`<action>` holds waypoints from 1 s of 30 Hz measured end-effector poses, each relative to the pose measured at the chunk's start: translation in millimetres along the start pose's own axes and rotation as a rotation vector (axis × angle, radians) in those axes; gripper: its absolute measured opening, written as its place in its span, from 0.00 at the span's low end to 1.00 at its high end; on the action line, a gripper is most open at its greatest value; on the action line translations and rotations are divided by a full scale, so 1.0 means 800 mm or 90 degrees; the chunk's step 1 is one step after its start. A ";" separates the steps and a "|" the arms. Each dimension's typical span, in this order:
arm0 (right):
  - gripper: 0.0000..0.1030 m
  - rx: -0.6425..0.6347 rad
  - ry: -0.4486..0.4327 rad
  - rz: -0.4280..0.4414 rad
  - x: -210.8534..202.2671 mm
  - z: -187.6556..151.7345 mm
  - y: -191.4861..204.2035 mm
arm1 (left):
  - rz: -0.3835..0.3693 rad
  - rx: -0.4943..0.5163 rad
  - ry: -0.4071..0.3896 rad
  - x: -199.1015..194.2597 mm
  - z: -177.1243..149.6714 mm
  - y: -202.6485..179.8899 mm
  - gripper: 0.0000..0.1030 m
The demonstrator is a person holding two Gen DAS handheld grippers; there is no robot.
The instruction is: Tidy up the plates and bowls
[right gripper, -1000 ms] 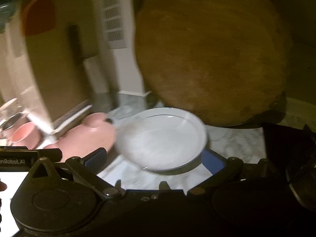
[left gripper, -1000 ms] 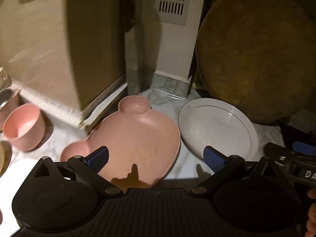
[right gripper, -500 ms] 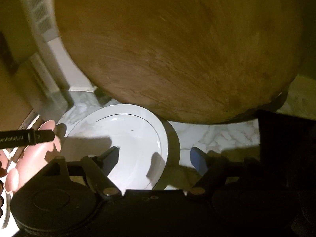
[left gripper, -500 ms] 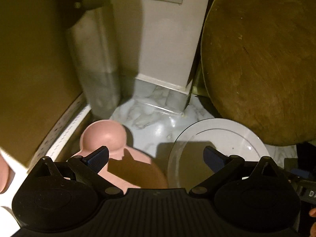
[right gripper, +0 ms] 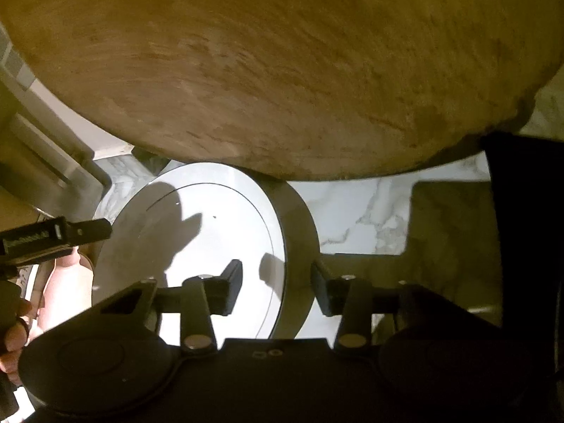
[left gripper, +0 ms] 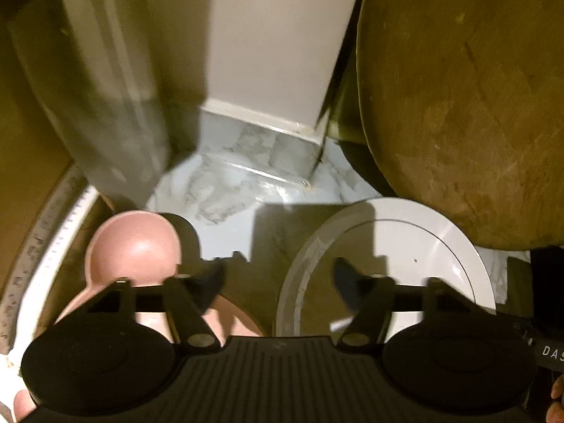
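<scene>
A pink bear-shaped plate lies at the left on the marble counter, with a white plate to its right. My left gripper hovers over the gap between them with its jaws closing. One fingertip is over the pink plate and the other over the white plate, and neither pad presses on anything. In the right wrist view my right gripper straddles the right rim of the white plate. Its jaws are closing and a gap shows at the inner pad. The left gripper's body shows at the left edge.
A big round wooden board leans just behind the white plate and overhangs it. A white box and a cardboard box close off the back and left. A dark object stands at the right. A hand shows at the left.
Both grippers came forward and down onto the plates. Both pairs of jaws have narrowed. The pink cup at the left has left the view.
</scene>
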State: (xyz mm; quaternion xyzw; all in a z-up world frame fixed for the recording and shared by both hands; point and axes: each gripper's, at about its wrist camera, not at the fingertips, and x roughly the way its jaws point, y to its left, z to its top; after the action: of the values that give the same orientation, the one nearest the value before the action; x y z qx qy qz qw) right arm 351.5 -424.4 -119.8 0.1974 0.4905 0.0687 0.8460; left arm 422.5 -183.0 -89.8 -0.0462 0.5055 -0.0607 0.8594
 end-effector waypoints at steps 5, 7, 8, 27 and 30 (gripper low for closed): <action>0.28 0.009 0.018 0.010 0.003 0.002 -0.004 | -0.030 -0.007 0.031 0.014 0.002 0.004 0.37; 0.25 0.011 0.024 0.018 0.004 0.003 -0.004 | -0.037 -0.012 0.040 0.017 0.001 0.005 0.37; 0.23 0.011 0.025 0.017 0.004 0.003 -0.004 | -0.038 -0.015 0.042 0.017 0.000 0.006 0.36; 0.09 0.031 0.053 0.026 -0.009 -0.009 -0.024 | -0.083 -0.029 0.072 0.012 -0.025 -0.004 0.18; 0.08 0.028 0.053 0.024 -0.023 -0.018 -0.034 | -0.085 -0.025 0.073 0.003 -0.041 -0.013 0.18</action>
State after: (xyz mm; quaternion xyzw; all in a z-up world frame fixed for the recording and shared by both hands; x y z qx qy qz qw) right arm 327.8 -451.0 -121.8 0.2222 0.5230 0.0818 0.8188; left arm 394.2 -194.2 -106.0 -0.0933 0.5511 -0.1104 0.8218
